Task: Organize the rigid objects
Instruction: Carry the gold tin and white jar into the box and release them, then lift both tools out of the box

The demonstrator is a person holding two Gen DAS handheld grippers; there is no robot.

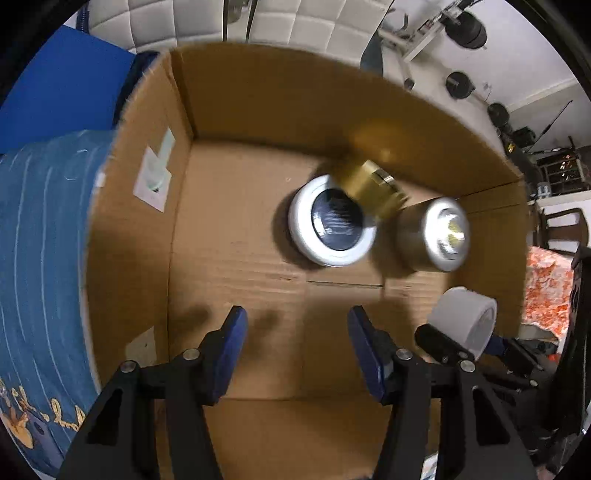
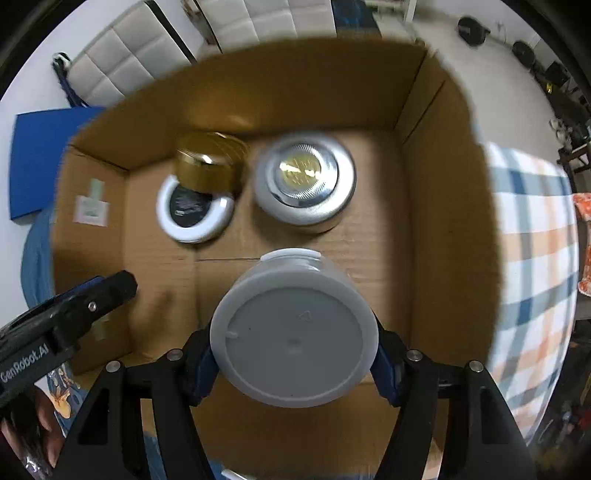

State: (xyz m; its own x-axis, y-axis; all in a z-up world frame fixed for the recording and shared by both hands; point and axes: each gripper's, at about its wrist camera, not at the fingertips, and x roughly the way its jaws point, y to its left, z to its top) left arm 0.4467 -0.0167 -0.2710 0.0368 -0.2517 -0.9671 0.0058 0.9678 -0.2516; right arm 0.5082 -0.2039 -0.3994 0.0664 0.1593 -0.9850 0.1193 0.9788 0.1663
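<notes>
An open cardboard box (image 1: 236, 236) (image 2: 443, 206) holds a white-rimmed round tin with a dark label (image 1: 332, 225) (image 2: 194, 208), a silver round tin (image 1: 439, 234) (image 2: 304, 179) and a blurred gold jar (image 1: 369, 188) (image 2: 208, 164) over the white-rimmed tin's edge. My left gripper (image 1: 295, 350) is open and empty above the box floor; it shows at the left of the right wrist view (image 2: 110, 288). My right gripper (image 2: 293, 354) is shut on a grey plastic jar (image 2: 293, 332), held over the box; the jar shows in the left wrist view (image 1: 465, 317).
A blue bedspread (image 1: 40, 258) lies left of the box and a checked cloth (image 2: 535, 258) right of it. A blue board (image 1: 62, 85) and a white padded headboard (image 1: 258, 22) stand behind. Weights and furniture are at the far right.
</notes>
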